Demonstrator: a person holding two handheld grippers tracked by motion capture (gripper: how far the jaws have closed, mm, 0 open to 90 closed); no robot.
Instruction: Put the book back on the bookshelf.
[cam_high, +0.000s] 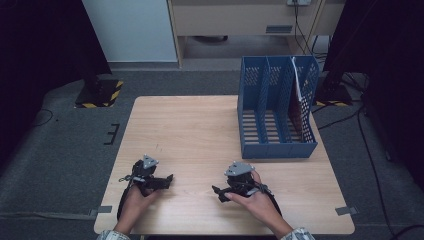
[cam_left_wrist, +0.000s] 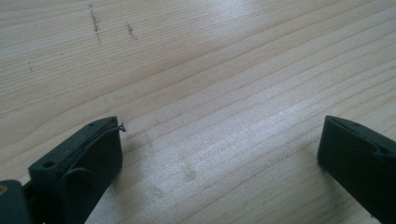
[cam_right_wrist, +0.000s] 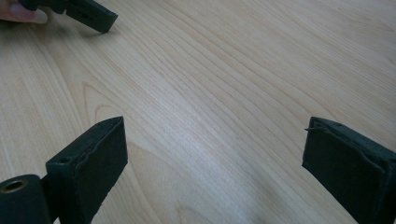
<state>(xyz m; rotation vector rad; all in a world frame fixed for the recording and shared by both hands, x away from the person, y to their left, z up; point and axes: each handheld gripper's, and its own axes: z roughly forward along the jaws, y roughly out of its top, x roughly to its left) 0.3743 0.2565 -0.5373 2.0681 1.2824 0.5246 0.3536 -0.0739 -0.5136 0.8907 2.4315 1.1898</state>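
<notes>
My left gripper (cam_high: 166, 181) rests low over the wooden table (cam_high: 190, 130) near its front left, its jaws pointing right. In the left gripper view it (cam_left_wrist: 222, 135) stands open over bare wood, with nothing between the jaws. My right gripper (cam_high: 219, 194) sits at the front centre and points left toward the other one. In the right gripper view it (cam_right_wrist: 215, 135) is open too and holds nothing. At the top left of that view are a jaw of the left gripper (cam_right_wrist: 91, 14) and a fingertip (cam_right_wrist: 23, 14).
A blue three-slot file rack (cam_high: 277, 150) stands at the table's back right, with a dark red folder (cam_high: 296, 107) upright in its rightmost slot. Grey carpet surrounds the table. Cables trail on the floor to the right.
</notes>
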